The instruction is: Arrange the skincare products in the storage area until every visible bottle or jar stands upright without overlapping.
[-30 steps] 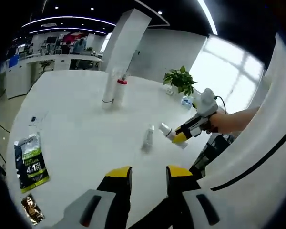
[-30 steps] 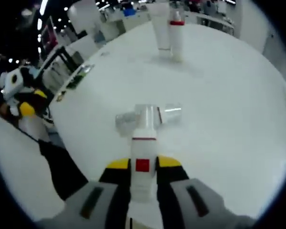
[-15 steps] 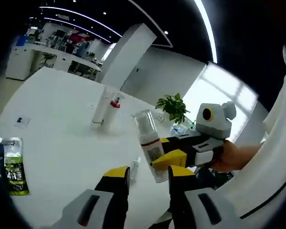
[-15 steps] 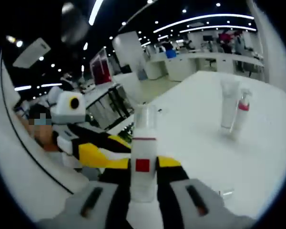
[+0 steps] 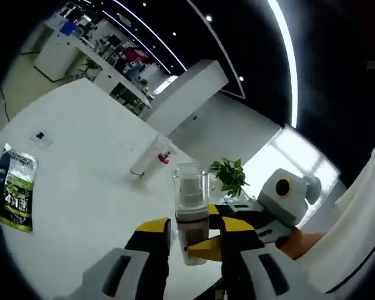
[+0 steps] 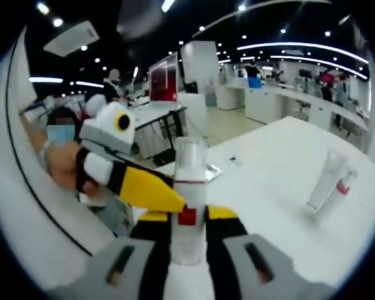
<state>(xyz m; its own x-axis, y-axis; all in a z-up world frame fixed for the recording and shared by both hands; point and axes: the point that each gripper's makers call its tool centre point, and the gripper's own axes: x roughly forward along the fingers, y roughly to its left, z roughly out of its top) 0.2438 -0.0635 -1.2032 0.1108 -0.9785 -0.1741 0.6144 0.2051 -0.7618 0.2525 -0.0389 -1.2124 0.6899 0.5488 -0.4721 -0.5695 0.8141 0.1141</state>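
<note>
In the left gripper view, the step in hand seems to be a handover, or a two-handed turning, of one bottle in the air. The clear-capped pump bottle (image 5: 190,215) stands upright between the two yellow tips of the left tool (image 5: 192,230), above the white worktop (image 5: 81,206). The jaws of this tool are apart, and I cannot tell if they already touch the bottle. The right tool (image 5: 207,247) comes in from the right side, and its yellow tip lies against the lower part of the bottle. Far on the worktop, a white tube (image 5: 147,158) and a red-capped bottle (image 5: 164,157) stand close together, both upright as far as I can tell. A green sachet (image 5: 15,189) lies flat at the left, and a potted plant (image 5: 228,175) stands behind.

In the right gripper view, the same bottle (image 6: 188,194) is gripped at its body between the jaws of the right tool (image 6: 187,215); the jaws are clamped narrowly on it. The left tool (image 6: 151,190) reaches in from the left, and its yellow tip is at the side of the bottle. The tube (image 6: 323,181) and the red-capped bottle (image 6: 344,187) are well apart, at the right on the worktop (image 6: 281,169).

By my judgement, the next move calls for a firm hold with one tool before the other lets go, and then for setting the bottle down upright near the two standing products, without touching them.
</note>
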